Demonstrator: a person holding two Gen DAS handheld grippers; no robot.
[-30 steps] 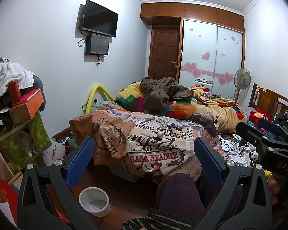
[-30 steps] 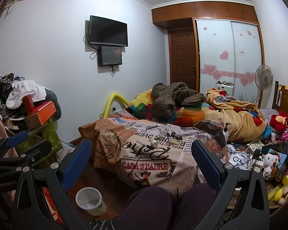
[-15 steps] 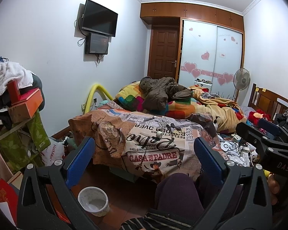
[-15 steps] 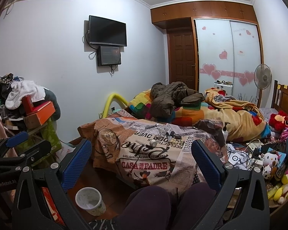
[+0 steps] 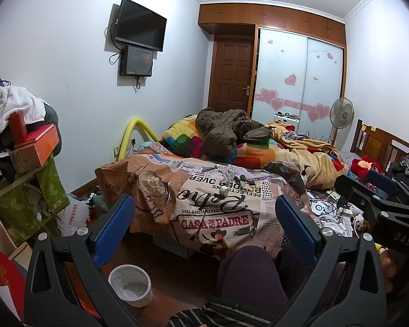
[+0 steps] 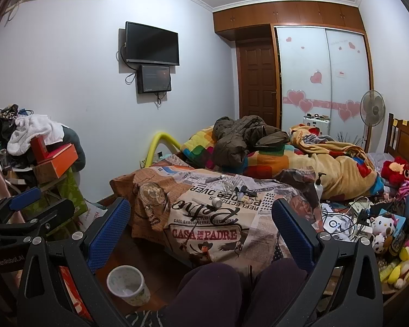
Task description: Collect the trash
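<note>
- While both are held above the person's dark-trousered knees, the left tool [image 5: 204, 226] and right tool [image 6: 201, 223] stand wide apart, clamping nothing.
- A small white scrap [image 6: 217, 202] and other loose litter lie on the bed's newspaper-print cover [image 6: 204, 234].
- A round, speckled white bin [image 6: 128, 284] stands on the dark floor, near the bed's foot.
</note>
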